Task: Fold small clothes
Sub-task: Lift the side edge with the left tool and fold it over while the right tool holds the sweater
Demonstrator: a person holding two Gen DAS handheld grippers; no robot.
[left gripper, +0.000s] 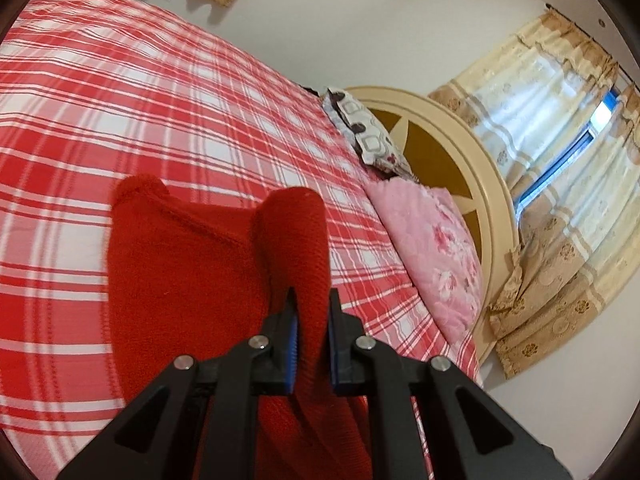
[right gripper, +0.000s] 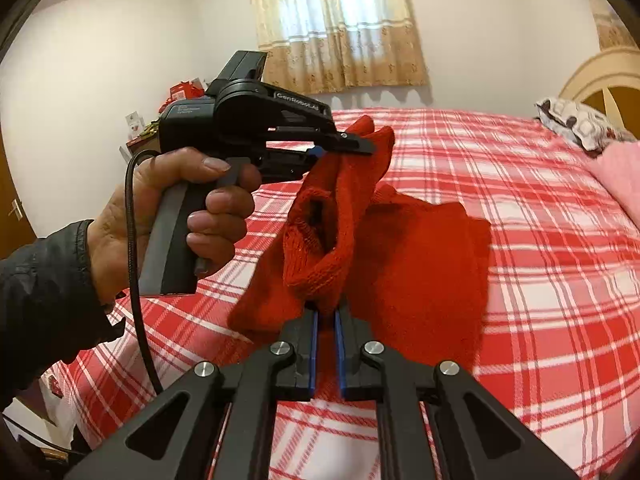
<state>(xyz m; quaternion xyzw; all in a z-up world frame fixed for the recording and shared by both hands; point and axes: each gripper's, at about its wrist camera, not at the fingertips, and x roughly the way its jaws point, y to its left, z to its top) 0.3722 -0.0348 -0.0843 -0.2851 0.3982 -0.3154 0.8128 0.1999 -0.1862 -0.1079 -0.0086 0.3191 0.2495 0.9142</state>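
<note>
A small red knitted garment (left gripper: 180,276) is held up over the bed, its lower part draped on the red-and-white checked bedspread (left gripper: 120,100). My left gripper (left gripper: 312,300) is shut on a bunched fold of the knit. Seen from the right wrist, the garment (right gripper: 420,264) hangs between both tools: my right gripper (right gripper: 326,312) is shut on its ribbed edge, and the left gripper (right gripper: 356,146), held in a person's hand (right gripper: 180,216), pinches another edge higher up and further away.
A pink floral pillow (left gripper: 432,256) and a patterned pillow (left gripper: 364,128) lie against the cream headboard (left gripper: 480,184). Curtains (right gripper: 336,20) cover the window. The checked bedspread (right gripper: 540,280) spreads wide on all sides. Boxes sit on a stand (right gripper: 160,120) by the far wall.
</note>
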